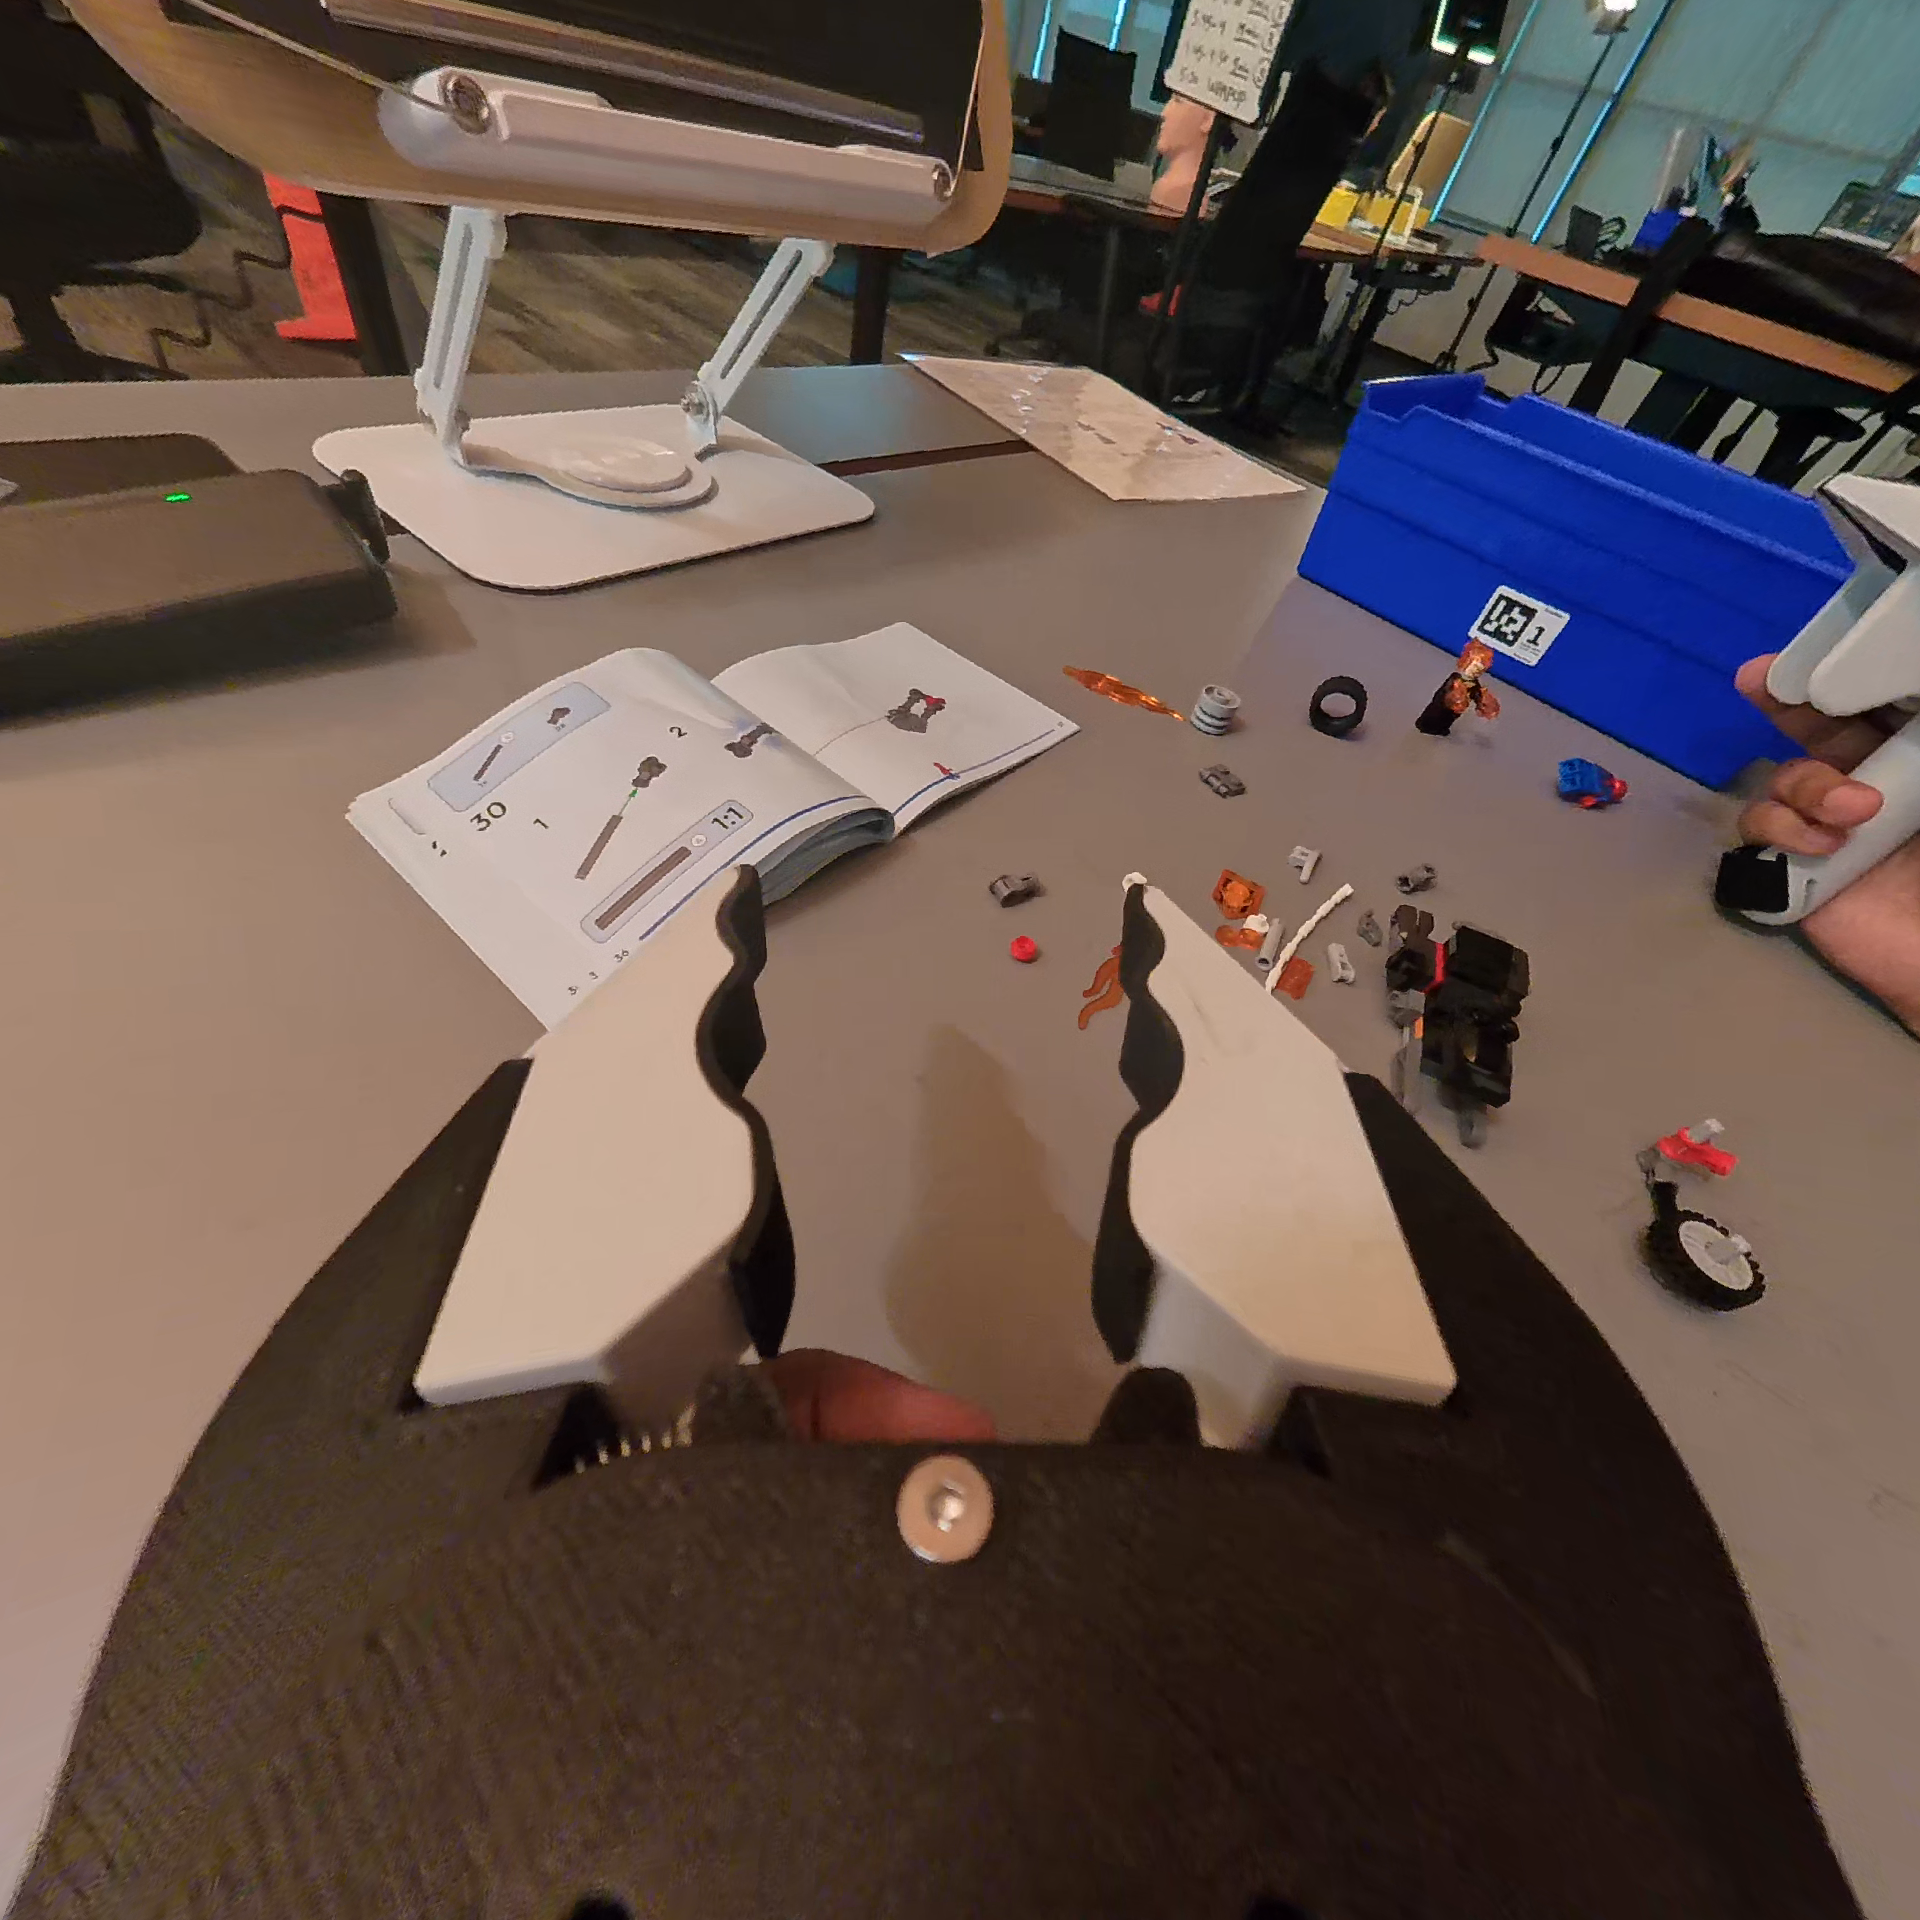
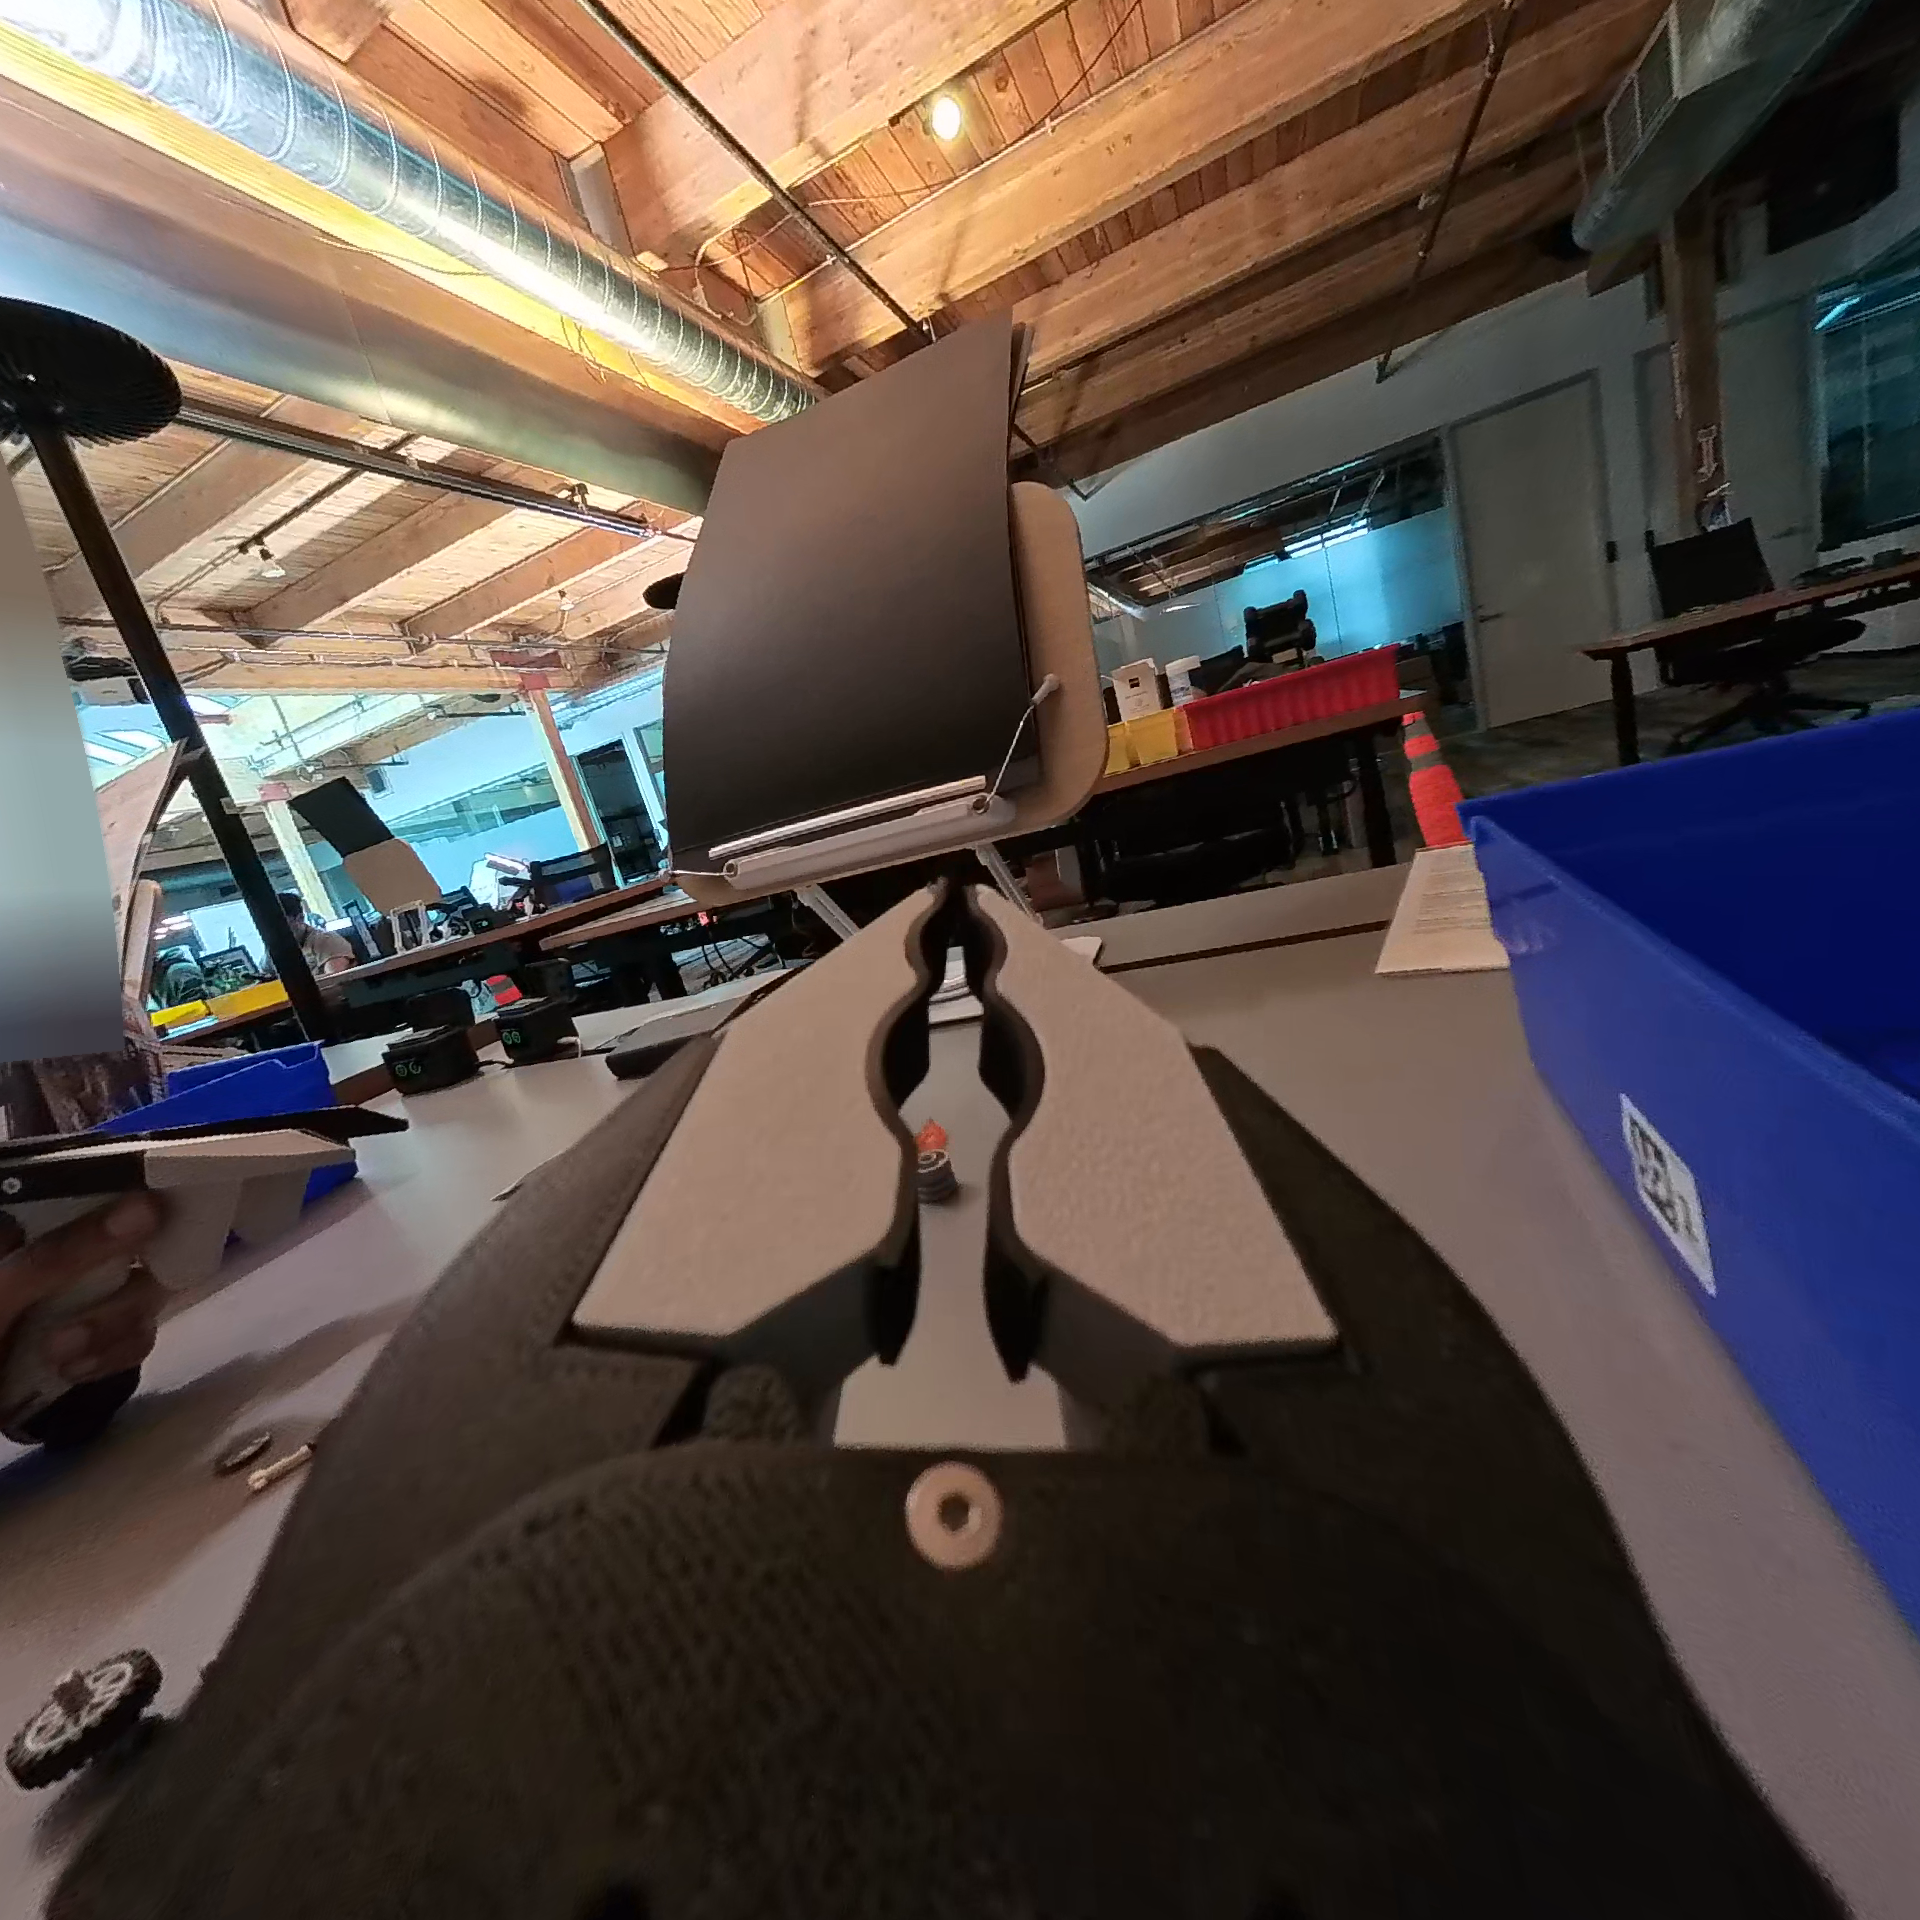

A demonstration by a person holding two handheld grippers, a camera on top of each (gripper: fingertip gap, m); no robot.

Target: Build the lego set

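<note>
My left claw [image 1: 935, 894] gaped empty over the counter [image 1: 260, 1039]; only its view showed the booklet [image 1: 665, 769] at eleven o'clock. My right claw [image 2: 958, 906] was nearly closed, empty.

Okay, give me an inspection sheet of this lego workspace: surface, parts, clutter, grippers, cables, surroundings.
Surface: grey matte table.
Job's things: open white instruction booklet; black partly built model; spoked black wheel; loose small pieces.
Clutter: blue plastic bin; white tablet stand; black box with green light.
Grippers: left gripper open, empty; right gripper nearly closed, empty.
Cables: nothing seen.
Surroundings: open office, desks, wooden ceiling.
</note>
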